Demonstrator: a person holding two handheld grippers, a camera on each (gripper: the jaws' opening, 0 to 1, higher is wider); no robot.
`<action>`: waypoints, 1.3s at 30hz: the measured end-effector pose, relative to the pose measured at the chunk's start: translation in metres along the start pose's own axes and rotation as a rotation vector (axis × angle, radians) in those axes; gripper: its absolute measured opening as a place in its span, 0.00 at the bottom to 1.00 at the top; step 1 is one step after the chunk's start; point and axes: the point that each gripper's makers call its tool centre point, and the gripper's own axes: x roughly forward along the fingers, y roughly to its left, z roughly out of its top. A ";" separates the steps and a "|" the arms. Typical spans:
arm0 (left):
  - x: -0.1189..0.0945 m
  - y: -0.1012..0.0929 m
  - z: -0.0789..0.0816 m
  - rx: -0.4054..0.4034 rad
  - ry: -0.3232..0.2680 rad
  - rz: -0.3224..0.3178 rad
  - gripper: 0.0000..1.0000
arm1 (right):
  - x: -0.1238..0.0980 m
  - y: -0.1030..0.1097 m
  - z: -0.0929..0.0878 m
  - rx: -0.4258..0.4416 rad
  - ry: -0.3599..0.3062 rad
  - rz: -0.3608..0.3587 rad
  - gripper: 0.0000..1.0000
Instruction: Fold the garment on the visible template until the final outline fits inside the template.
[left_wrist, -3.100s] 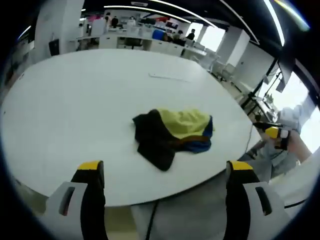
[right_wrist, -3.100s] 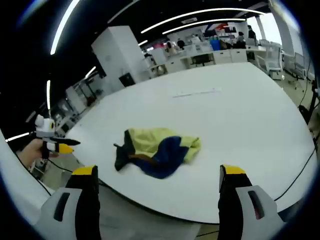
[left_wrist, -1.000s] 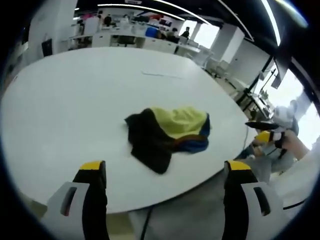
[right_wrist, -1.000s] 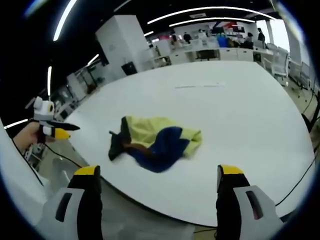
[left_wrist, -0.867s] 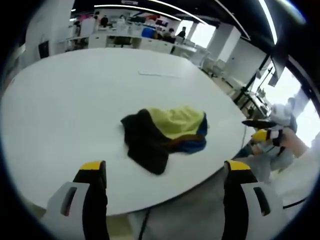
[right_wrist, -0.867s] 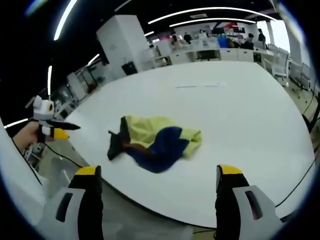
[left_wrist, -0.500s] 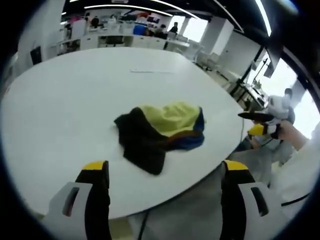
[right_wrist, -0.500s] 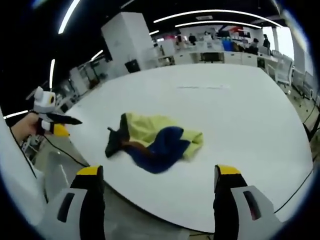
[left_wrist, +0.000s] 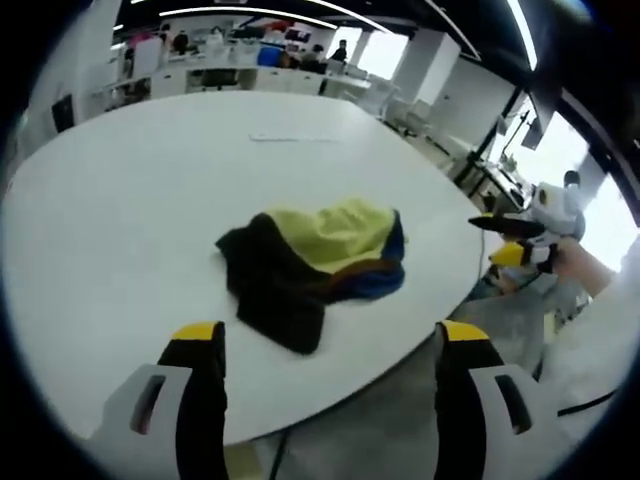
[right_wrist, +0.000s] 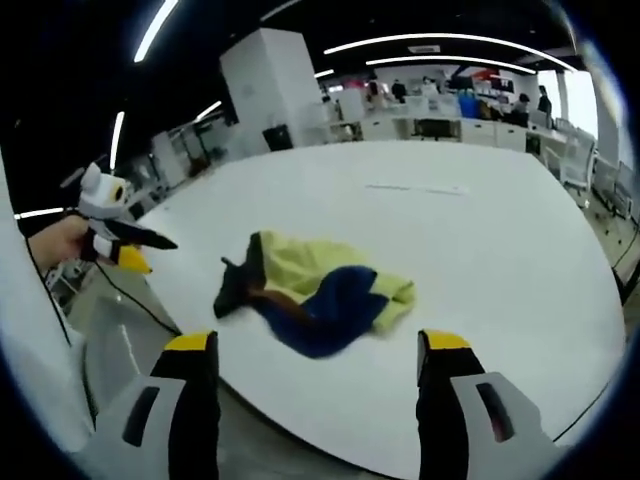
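Soft crumpled garment (left_wrist: 310, 262) in yellow, black and blue sits bunched mid-table (left_wrist: 120, 200), near the round white top's front edge, with plenty of smooth bare surface around it. Left gripper (left_wrist: 325, 345) and right gripper (right_wrist: 308, 352) both hang off the edge, jaws wide apart, holding nothing.

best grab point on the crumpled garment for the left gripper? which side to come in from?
Probably the black flap of the garment: it sprawls flat toward the table edge nearest the left gripper, with its corner free. Come in low from that near edge, one jaw sliding under the corner. The yellow and blue parts are bunched in a mound, so a pinch there would likely catch several layers.
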 end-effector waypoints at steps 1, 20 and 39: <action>0.001 0.000 0.000 0.002 0.002 0.000 0.82 | 0.001 0.002 0.000 0.000 -0.001 0.009 0.81; 0.027 0.001 -0.011 0.038 0.052 -0.005 0.73 | 0.022 0.006 -0.014 -0.128 0.039 0.051 0.71; 0.044 0.002 -0.012 0.051 0.059 -0.010 0.65 | 0.041 0.017 -0.019 -0.198 0.080 0.123 0.57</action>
